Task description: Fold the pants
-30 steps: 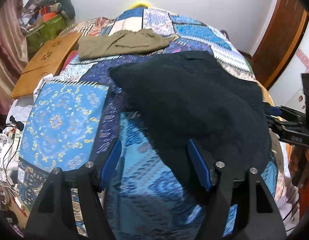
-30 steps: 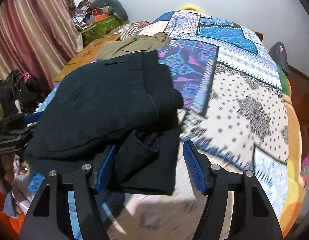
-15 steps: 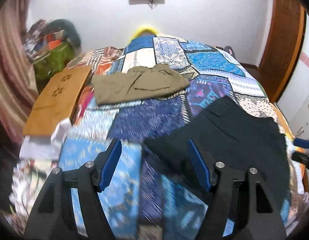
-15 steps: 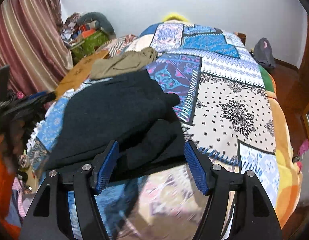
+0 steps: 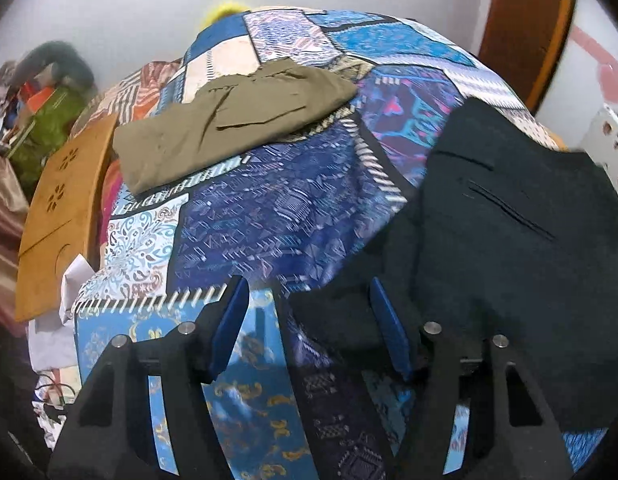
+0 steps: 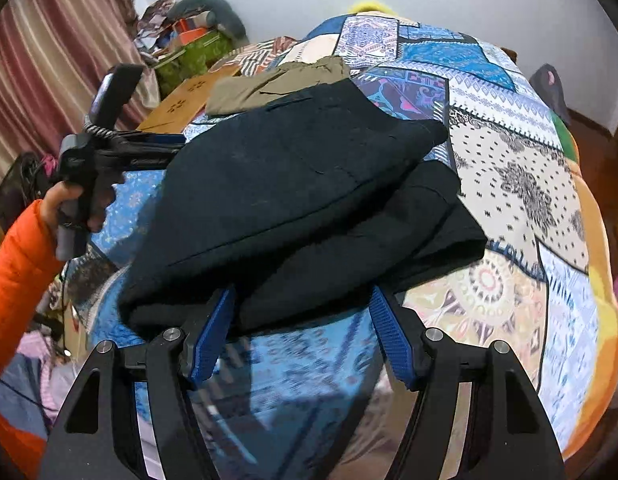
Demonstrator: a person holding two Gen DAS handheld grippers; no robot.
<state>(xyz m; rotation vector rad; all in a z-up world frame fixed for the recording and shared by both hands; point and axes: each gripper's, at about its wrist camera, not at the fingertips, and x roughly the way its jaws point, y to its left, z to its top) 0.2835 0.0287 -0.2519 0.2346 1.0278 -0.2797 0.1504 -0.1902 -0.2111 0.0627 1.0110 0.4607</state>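
Both claws spread wide, nothing between the blue pads. Left claw (image 5: 309, 328) hangs above the near edge of the bed, its right pad over the near left corner of the black pants (image 5: 509, 248). Right claw (image 6: 303, 332) hangs just short of the same pants (image 6: 309, 200), whose near edge sits between its fingertips; contact cannot be told.

Black pants lie folded on the patchwork bedspread (image 6: 521, 184), near the foot of the bed. Long axis runs roughly from the near left toward the far right in the right wrist view. Upper layer is flat and broad, with a slit pocket showing near its far end. A second layer pokes out beneath on the right side, its edge uneven and not lined up with the top one. Fabric is dark, matte, few details readable.

Left wrist view cuts off the right part of the pants at the picture's rim. Near edge is hidden behind the claw bodies in both views.

Farther up the bed lies a folded pair of olive pants (image 5: 233, 120), apart from the black ones. A wooden board (image 5: 61, 208) rests along the left side of the bed. Left hand (image 6: 69, 204), orange sleeve, grips the other tool's handle.
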